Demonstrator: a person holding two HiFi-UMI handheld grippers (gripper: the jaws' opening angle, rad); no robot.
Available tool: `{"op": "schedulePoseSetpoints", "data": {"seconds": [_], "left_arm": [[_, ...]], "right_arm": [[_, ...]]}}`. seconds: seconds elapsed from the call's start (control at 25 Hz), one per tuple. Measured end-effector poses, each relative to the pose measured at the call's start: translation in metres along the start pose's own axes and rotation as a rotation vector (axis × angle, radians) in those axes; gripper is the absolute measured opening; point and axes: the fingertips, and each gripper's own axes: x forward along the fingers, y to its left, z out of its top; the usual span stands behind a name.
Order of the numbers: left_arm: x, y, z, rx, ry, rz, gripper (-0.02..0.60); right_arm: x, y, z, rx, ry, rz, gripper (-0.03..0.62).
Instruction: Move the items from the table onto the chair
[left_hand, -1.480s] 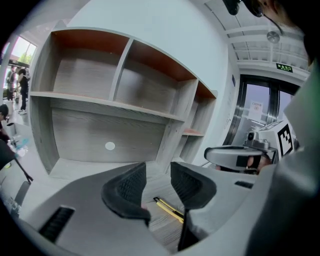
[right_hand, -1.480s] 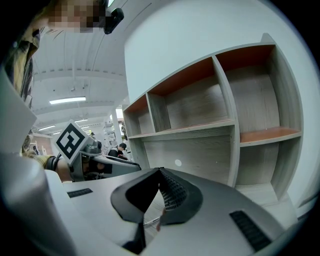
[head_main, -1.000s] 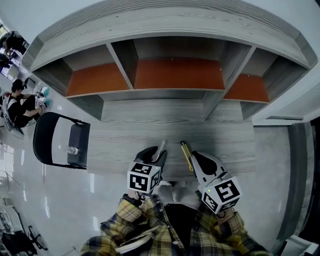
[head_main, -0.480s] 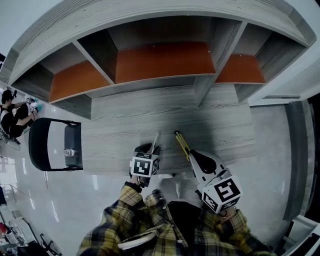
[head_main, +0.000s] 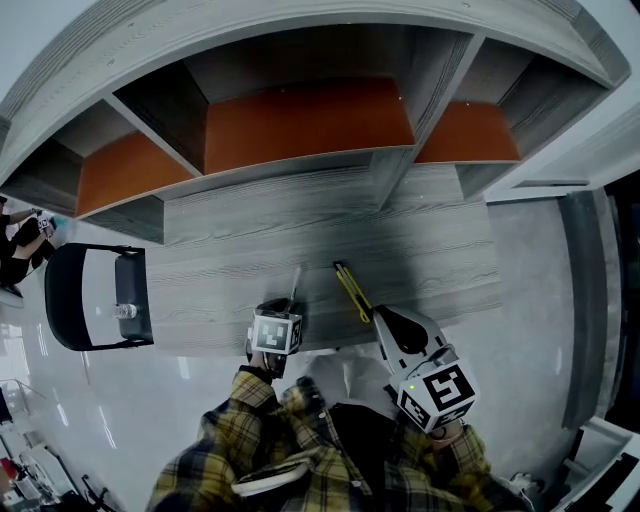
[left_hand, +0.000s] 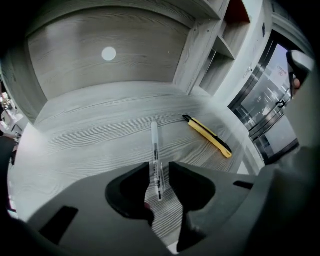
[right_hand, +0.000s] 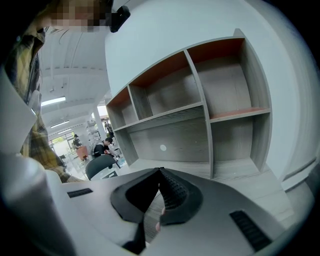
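Pen (left_hand: 155, 150) on grey surface (left_hand: 90, 135), between jaws of left hand-held gripper (left_hand: 159, 172), which have just been closing without pressing it, yellow utility knife (left_hand: 210, 136) nearby, right hand-held gripper (right_hand: 160, 172) pinched together, empty.

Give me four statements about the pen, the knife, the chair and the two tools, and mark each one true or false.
1. The yellow utility knife lies on the table, to the person's right of the pen. True.
2. The left tool has clamped the pen. False: its jaws have just been closing, but they stand apart on either side of the pen, which lies flat on the table.
3. The right tool is shut with nothing between its jaws. True.
4. The pen already lies on the chair. False: it is on the table, and the chair stands off the table's left end.
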Motion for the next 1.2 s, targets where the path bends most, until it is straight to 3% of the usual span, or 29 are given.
{"op": "schedulePoseSetpoints", "data": {"seconds": [0.32,0.48,1.2], "left_arm": [[0.009,0.008,-0.005,0.006,0.019,0.032,0.061],[0.004,0.008,-0.004,-0.038,0.023,0.011,0.058],[-0.059,0.001,0.007,-0.195,-0.217,0.020,0.057]], "right_arm": [[-0.004,-0.003,-0.006,0.015,0.008,-0.026,0.017],[-0.006,-0.002,-0.007,0.016,0.011,-0.028,0.017],[-0.023,0.016,-0.009,-0.020,-0.003,0.090,0.017]]}}
